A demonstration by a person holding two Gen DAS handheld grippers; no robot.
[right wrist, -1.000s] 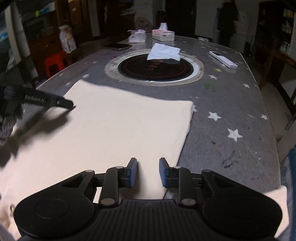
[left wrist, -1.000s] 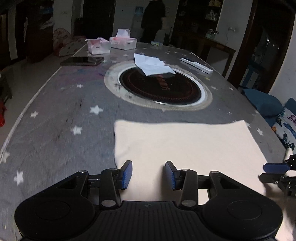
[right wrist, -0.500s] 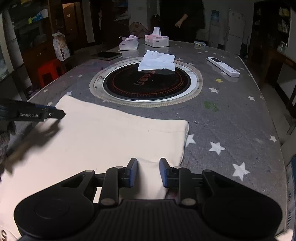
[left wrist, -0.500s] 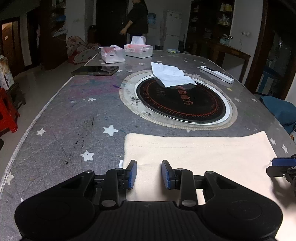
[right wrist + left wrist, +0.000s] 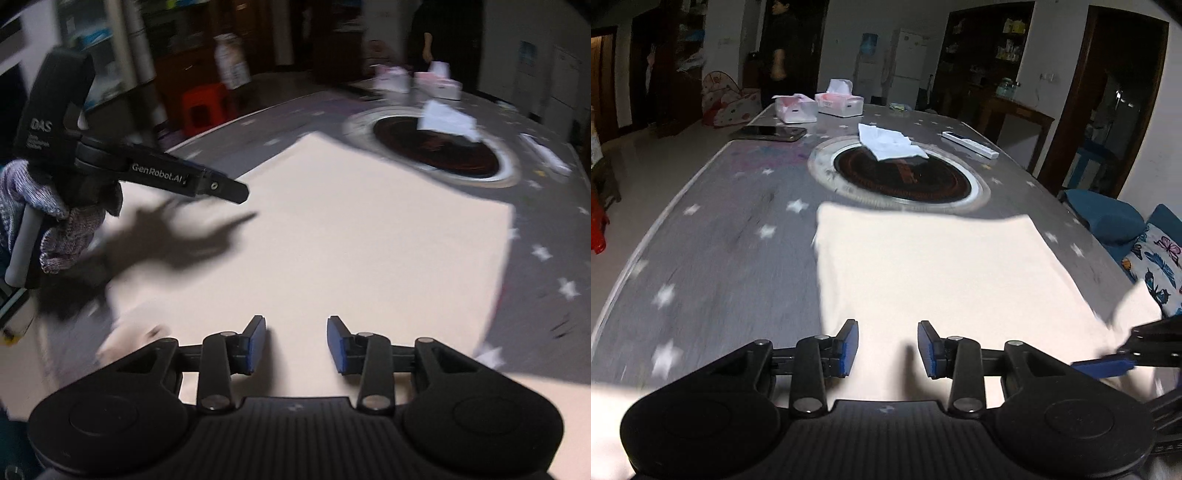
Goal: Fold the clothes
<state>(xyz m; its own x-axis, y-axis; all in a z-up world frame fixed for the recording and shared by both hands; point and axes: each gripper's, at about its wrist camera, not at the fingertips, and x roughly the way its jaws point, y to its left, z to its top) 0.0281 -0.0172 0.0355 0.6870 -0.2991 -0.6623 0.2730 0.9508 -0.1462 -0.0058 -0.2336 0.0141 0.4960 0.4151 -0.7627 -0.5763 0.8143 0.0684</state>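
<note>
Left wrist view, left to right. The table [image 5: 701, 236], grey with white stars, carries a dark phone [image 5: 768, 133] at its far left edge and two tissue boxes [image 5: 816, 105] behind it. A round black hob [image 5: 905, 177] sits inset at the centre, with a crumpled white tissue [image 5: 890, 146] lying on its far rim. A white remote [image 5: 971, 144] lies to the right of the hob. A person [image 5: 779, 55] in dark clothes stands beyond the far end of the table.

The cloth [image 5: 942, 273], cream and folded to a flat rectangle, lies on the near half of the table, its far edge just short of the hob rim. The left gripper [image 5: 888, 349] hangs over the cloth's near left part. Its jaws stand parted and have just been opening; nothing is pinched between the blue pads [image 5: 849, 347]. At the right edge of this view the right gripper [image 5: 1123, 360] shows side-on above the cloth's right corner.

Right wrist view, left to right. A gloved hand [image 5: 55, 229] holds the left gripper [image 5: 225, 190], which is raised clear of the cloth [image 5: 369, 236] and casts a shadow on it. The right gripper [image 5: 295, 343] is over the near edge of the cloth, jaws parted and just opened further, with bare cloth visible in the gap and no fold gripped. The hob [image 5: 439, 151] lies beyond the cloth's far right corner. This view is blurred.
</note>
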